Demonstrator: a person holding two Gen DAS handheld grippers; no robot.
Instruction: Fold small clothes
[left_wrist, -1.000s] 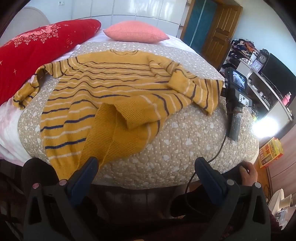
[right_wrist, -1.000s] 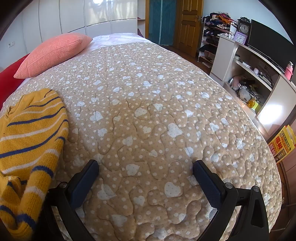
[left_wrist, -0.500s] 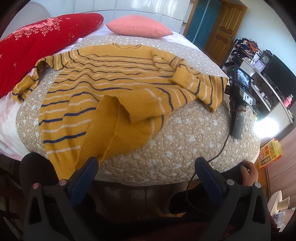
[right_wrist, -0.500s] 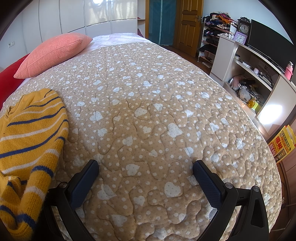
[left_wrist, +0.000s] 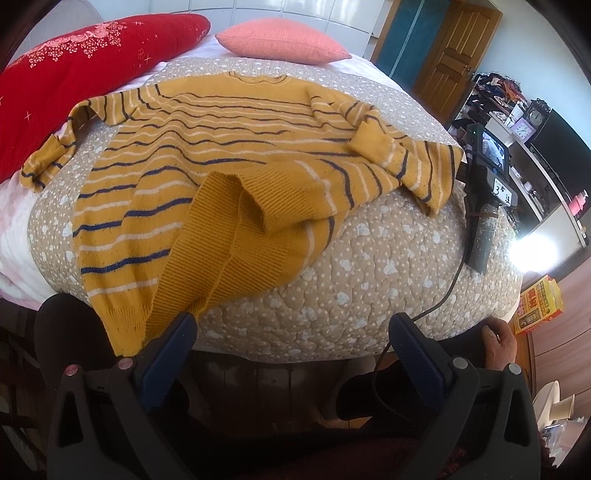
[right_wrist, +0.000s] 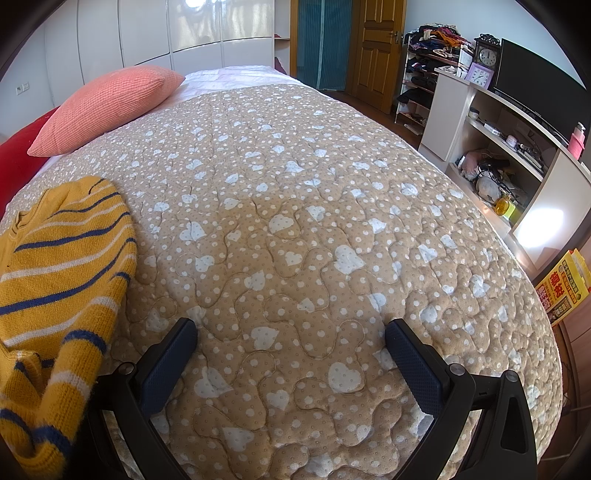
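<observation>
A yellow sweater with navy and white stripes (left_wrist: 229, 155) lies spread on the tan quilt (left_wrist: 369, 266), its lower hem bunched and turned up near the bed's front edge. My left gripper (left_wrist: 291, 332) is open and empty, held just off the front edge, its left finger close to the sweater's hem corner. My right gripper (right_wrist: 290, 341) is open and empty and rests on the quilt; it shows in the left wrist view (left_wrist: 484, 192) beside the sweater's right sleeve. That sleeve (right_wrist: 62, 258) lies to the left of the right gripper.
A red pillow (left_wrist: 85, 66) and a pink pillow (left_wrist: 280, 40) lie at the head of the bed. White shelves with clutter (right_wrist: 498, 158), a dark screen and clocks stand to the right. A yellow box (right_wrist: 563, 291) sits on the floor. A hand (left_wrist: 498, 339) rests at the bed's edge.
My left gripper has moved closer to the bed's front edge and the sweater's hem. The right gripper and the sweater have not moved.
</observation>
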